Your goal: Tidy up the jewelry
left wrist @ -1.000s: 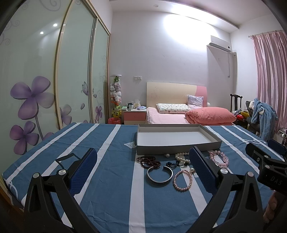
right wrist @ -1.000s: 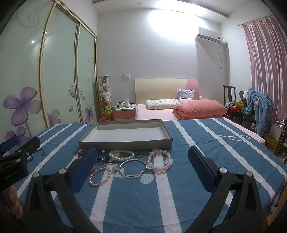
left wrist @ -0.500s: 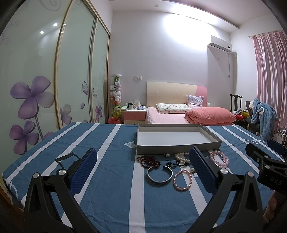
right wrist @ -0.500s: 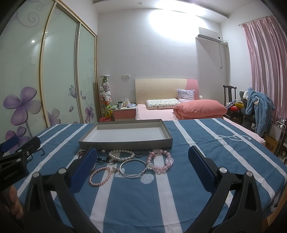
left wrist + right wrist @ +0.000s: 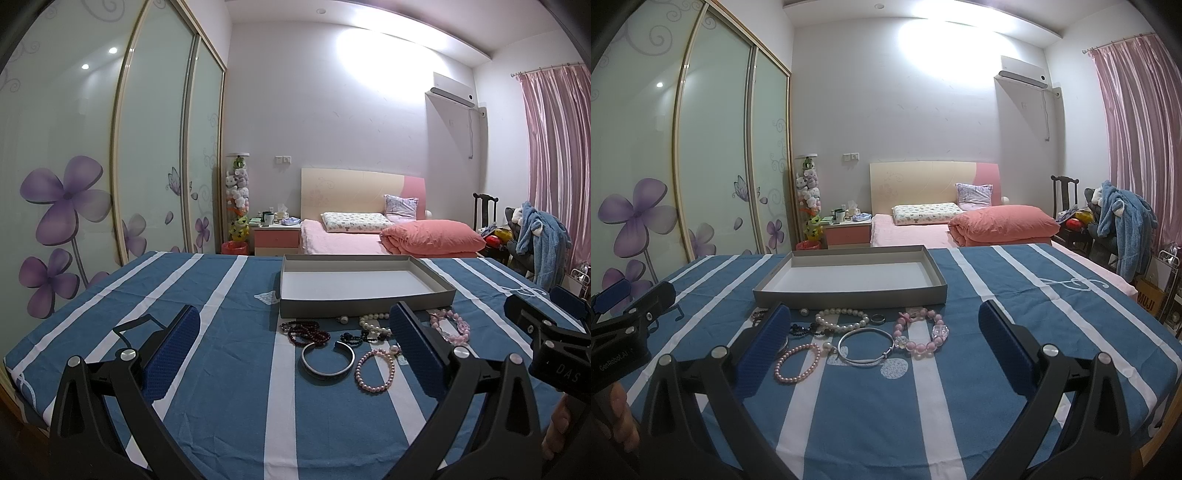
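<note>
- Left tongs [image 5: 293, 341] stood wide apart above the blue-and-white striped bench [image 5: 229, 295], holding nothing.
- Right tongs [image 5: 882, 334] likewise gaped, empty.
- Beaded bracelets, including a pink pearl bracelet [image 5: 796, 363], and a silver bangle [image 5: 865, 348] lay before the shallow grey cardboard tray [image 5: 849, 295].
- Blue pads partly hid the dark beads.

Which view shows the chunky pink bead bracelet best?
Right wrist: the bracelet lies whole and unobstructed, between the open right gripper's fingers. In the left wrist view it sits off to the side, partly hidden behind a finger.
</note>
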`<state>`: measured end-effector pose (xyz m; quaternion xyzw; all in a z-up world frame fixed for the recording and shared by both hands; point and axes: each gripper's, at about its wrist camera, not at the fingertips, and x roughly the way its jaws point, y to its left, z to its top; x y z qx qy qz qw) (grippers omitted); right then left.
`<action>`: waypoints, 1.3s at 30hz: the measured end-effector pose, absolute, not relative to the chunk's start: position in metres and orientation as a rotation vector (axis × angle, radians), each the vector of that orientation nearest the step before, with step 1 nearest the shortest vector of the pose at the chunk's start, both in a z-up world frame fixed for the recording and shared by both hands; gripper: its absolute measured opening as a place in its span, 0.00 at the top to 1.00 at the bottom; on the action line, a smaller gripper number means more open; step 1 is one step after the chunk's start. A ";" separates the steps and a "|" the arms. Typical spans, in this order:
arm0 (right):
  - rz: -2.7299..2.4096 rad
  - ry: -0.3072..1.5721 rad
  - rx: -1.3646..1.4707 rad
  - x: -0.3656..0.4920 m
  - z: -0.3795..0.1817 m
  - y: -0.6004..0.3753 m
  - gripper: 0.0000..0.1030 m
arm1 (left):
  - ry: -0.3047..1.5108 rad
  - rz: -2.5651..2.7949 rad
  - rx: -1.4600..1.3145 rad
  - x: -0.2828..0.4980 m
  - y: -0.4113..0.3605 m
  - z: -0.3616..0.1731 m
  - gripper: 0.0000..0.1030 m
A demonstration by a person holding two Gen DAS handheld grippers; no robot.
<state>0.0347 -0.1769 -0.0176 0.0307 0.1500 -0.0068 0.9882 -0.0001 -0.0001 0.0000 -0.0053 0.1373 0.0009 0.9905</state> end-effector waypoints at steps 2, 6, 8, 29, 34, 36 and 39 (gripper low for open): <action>-0.014 0.301 0.062 0.035 -0.018 -0.177 0.04 | 0.276 0.002 -0.011 0.000 0.000 0.000 0.02; -0.014 0.302 0.062 0.035 -0.017 -0.177 0.04 | 0.276 0.002 -0.011 0.000 0.000 0.000 0.02; -0.014 0.302 0.062 0.035 -0.017 -0.177 0.04 | 0.276 0.002 -0.010 0.000 0.000 0.000 0.02; -0.014 0.304 0.061 0.036 -0.019 -0.178 0.04 | 0.280 0.003 -0.012 -0.001 0.000 0.000 0.02; -0.015 0.305 0.061 0.037 -0.020 -0.178 0.04 | 0.285 0.005 -0.012 -0.001 -0.002 -0.006 0.02; -0.014 0.312 0.062 0.038 -0.020 -0.178 0.04 | 0.291 0.006 -0.011 0.001 -0.003 -0.006 0.02; -0.014 0.347 0.076 0.043 -0.024 -0.182 0.04 | 0.327 0.001 -0.011 0.011 -0.002 -0.006 0.02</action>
